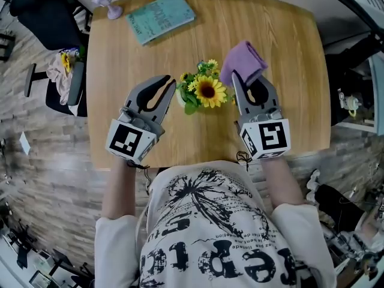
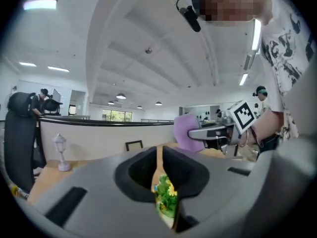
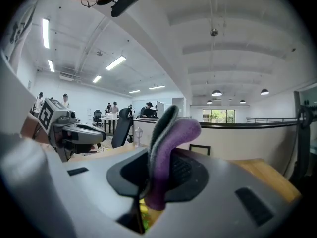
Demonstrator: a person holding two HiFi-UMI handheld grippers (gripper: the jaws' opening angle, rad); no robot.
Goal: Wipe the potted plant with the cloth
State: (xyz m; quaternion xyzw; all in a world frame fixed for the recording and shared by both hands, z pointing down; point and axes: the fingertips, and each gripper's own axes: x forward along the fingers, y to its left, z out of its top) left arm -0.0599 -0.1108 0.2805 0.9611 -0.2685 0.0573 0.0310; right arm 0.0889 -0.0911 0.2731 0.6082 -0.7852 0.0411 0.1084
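Head view, table [image 1: 282, 53]: wooden top with a potted plant [image 1: 204, 89] near its centre; a teal book [image 1: 159, 17] and a small lamp [image 1: 107, 3] lie at the far left
Head view, left gripper [image 1: 171, 81]: jaws together and holding nothing, tip just left of the blooms, contact not confirmed
Head view, right gripper [image 1: 247, 75]: clamped on a purple cloth [image 1: 243, 60], which bunches out past the jaw tips
Head view, key relation: the plant stands between the two grippers, and the cloth sits just beside its far right edge (the shorter approach), so the wiping move runs leftward from the right gripper

Left gripper view, jaws: closed to a thin slit with nothing gripped; green leaves and yellow flowers show through it, low and straight ahead
Left gripper view, right side: the cloth and the other gripper are in view, raised above the table

Right gripper view, jaws: pressed on the cloth, whose long axis rises up and away from them
Right gripper view, plant: only a yellow-green sliver below the cloth; judged lower than the cloth, so descent is required
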